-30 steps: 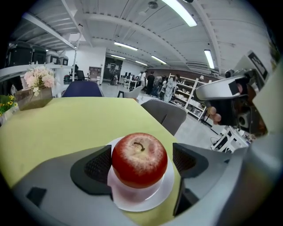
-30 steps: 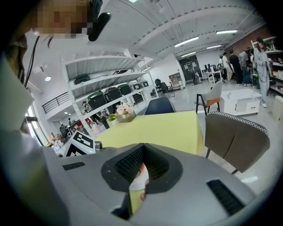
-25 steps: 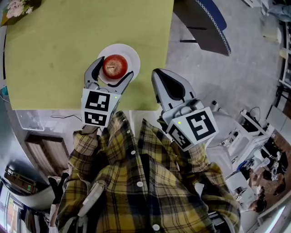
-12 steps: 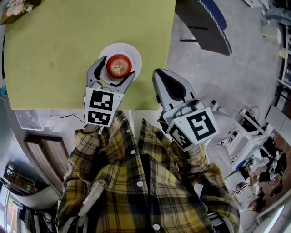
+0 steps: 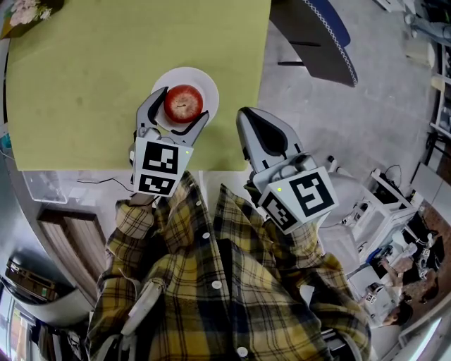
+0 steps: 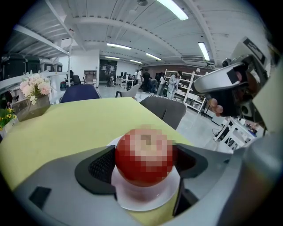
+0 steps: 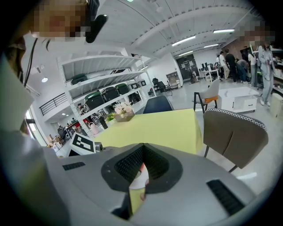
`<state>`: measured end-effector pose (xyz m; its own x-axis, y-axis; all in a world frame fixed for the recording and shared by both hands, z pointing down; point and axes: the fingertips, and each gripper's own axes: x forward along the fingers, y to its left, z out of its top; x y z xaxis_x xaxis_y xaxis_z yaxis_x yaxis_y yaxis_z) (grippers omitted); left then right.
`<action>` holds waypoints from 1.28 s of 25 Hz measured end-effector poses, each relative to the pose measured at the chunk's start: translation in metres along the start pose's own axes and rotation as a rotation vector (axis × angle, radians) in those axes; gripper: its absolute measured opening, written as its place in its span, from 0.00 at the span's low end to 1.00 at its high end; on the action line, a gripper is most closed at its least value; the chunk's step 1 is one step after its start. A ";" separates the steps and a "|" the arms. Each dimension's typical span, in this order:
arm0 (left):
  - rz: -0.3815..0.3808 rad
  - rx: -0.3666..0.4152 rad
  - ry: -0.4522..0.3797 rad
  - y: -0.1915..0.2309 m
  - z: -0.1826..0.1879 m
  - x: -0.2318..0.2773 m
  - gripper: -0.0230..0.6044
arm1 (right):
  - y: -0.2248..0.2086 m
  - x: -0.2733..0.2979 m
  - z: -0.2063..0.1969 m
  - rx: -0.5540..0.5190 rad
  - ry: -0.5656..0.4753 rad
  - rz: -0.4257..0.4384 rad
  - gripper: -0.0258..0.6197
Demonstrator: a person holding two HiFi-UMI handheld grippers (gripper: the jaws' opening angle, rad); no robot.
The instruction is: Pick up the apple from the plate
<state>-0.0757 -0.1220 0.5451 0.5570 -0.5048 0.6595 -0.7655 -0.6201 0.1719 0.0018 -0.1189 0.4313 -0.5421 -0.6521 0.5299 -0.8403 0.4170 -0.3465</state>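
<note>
A red apple [image 5: 183,103] sits over a small white plate [image 5: 205,80] near the front right corner of the yellow-green table [image 5: 84,70]. My left gripper [image 5: 180,107] reaches in from the table's near edge and is shut on the apple. In the left gripper view the apple [image 6: 145,156] fills the gap, both dark pads [image 6: 102,167] touch its sides, and the plate [image 6: 146,202] shows beneath it. Whether the apple still rests on the plate cannot be told. My right gripper [image 5: 249,117] hovers shut beside the table's right front corner, holding nothing [image 7: 140,167].
A grey chair [image 5: 317,35] stands on the floor right of the table. A box of flowers [image 5: 28,10] occupies the far left corner. The plate lies close to the table's near edge [image 5: 211,168]. Shelving and equipment stand at the far right.
The left gripper and the apple between its jaws have shifted slightly right over the plate. The right gripper has stayed in place.
</note>
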 end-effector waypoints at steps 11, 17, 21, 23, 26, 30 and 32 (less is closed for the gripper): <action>-0.016 -0.022 -0.027 0.001 0.019 -0.014 0.69 | 0.006 -0.006 0.009 -0.021 -0.011 0.016 0.04; -0.027 -0.029 -0.048 -0.007 0.034 -0.029 0.69 | 0.013 -0.019 0.024 -0.055 -0.029 0.023 0.04; -0.030 -0.021 -0.066 -0.012 0.048 -0.039 0.69 | 0.020 -0.029 0.034 -0.086 -0.037 0.035 0.04; -0.036 -0.017 -0.076 -0.016 0.056 -0.046 0.69 | 0.026 -0.034 0.039 -0.100 -0.045 0.047 0.04; -0.044 -0.004 -0.089 -0.024 0.066 -0.057 0.69 | 0.036 -0.041 0.047 -0.119 -0.062 0.064 0.03; -0.060 0.007 -0.099 -0.034 0.078 -0.072 0.69 | 0.046 -0.051 0.059 -0.133 -0.095 0.078 0.04; -0.068 0.008 -0.105 -0.039 0.084 -0.081 0.69 | 0.050 -0.056 0.065 -0.140 -0.113 0.083 0.04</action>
<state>-0.0640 -0.1075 0.4238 0.6384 -0.5213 0.5663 -0.7226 -0.6593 0.2078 -0.0096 -0.1029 0.3337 -0.6119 -0.6758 0.4110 -0.7897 0.5508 -0.2702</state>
